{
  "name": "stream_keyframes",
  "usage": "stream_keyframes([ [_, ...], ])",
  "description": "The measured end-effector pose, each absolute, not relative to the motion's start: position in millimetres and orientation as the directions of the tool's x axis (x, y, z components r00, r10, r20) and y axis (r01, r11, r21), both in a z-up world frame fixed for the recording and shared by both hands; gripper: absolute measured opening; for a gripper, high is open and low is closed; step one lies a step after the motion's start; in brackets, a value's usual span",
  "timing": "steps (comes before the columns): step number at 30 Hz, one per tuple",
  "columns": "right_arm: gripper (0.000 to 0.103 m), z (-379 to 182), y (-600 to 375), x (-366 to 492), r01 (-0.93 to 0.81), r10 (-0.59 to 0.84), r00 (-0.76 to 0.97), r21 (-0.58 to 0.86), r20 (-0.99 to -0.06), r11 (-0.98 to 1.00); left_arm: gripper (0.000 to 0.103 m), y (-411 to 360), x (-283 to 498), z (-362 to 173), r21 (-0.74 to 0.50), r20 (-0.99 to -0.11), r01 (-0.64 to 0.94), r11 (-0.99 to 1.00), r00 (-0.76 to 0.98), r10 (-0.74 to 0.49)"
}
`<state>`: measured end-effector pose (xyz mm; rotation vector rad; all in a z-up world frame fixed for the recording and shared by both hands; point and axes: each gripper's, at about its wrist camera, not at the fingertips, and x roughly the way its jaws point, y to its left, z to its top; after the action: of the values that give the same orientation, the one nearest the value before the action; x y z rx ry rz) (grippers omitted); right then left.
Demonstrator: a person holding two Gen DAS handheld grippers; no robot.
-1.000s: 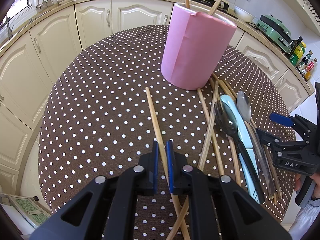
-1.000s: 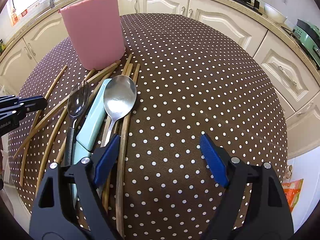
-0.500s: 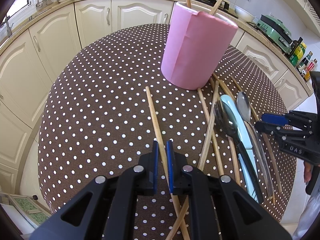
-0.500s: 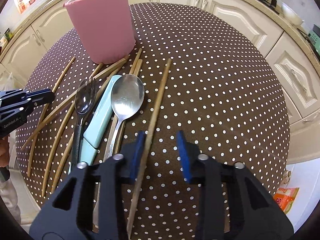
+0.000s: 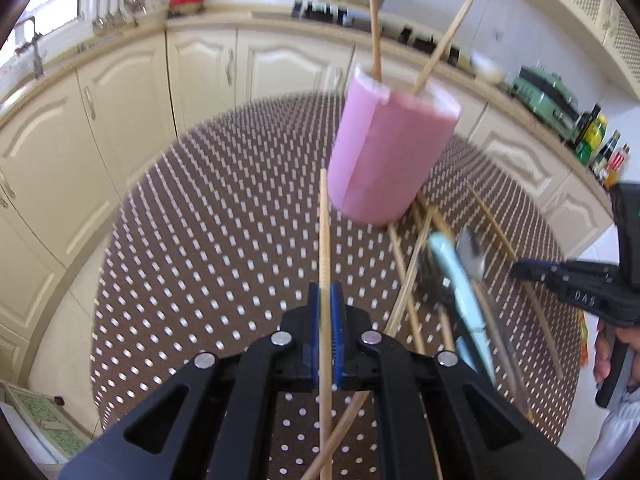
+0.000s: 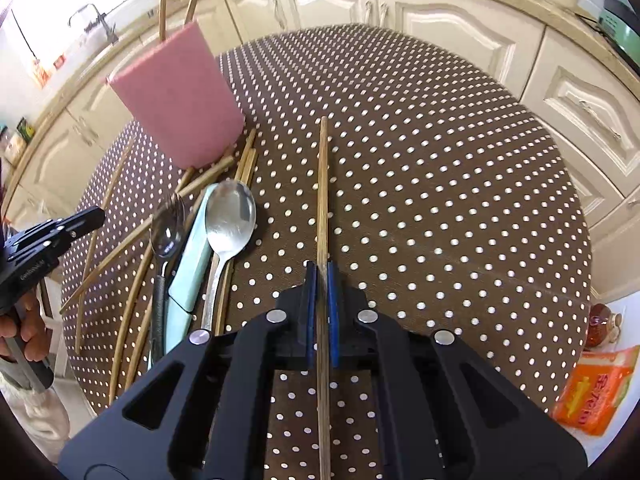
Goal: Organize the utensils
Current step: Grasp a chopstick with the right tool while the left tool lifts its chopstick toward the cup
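Observation:
My left gripper is shut on a wooden chopstick that points toward the pink holder, which has two chopsticks standing in it. My right gripper is shut on another wooden chopstick, held above the table. A steel spoon, a dark spoon, a pale blue handled utensil and several loose chopsticks lie near the pink holder. The left gripper also shows in the right wrist view.
The round table has a brown polka-dot cloth. Cream kitchen cabinets curve around behind it. An orange packet lies on the floor at the right. The right gripper shows at the edge of the left wrist view.
My right gripper has closed fully on its chopstick and lifted it. My left gripper has lifted its chopstick off the table and swung it straight; the left view is motion blurred.

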<state>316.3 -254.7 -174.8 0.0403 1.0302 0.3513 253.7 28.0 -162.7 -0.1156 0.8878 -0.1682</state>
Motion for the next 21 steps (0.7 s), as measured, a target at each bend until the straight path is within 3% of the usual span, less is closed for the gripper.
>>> stream_keyframes([
  [14,0.006,-105.1,-271.5,249.6,-0.314,0.418,0.731,0.278,-0.539,0.908,0.005,24.2,183.7,-84.6,-0.083,-0.358,0.039,0.996,0.931,-0.067],
  [21,0.006,-88.6,-229.4,232.4,-0.37,0.466,0.758,0.287,-0.456,0.884,0.005,31.2,168.1,-72.7,-0.111,-0.308,0.06,0.992,0.947,-0.092],
])
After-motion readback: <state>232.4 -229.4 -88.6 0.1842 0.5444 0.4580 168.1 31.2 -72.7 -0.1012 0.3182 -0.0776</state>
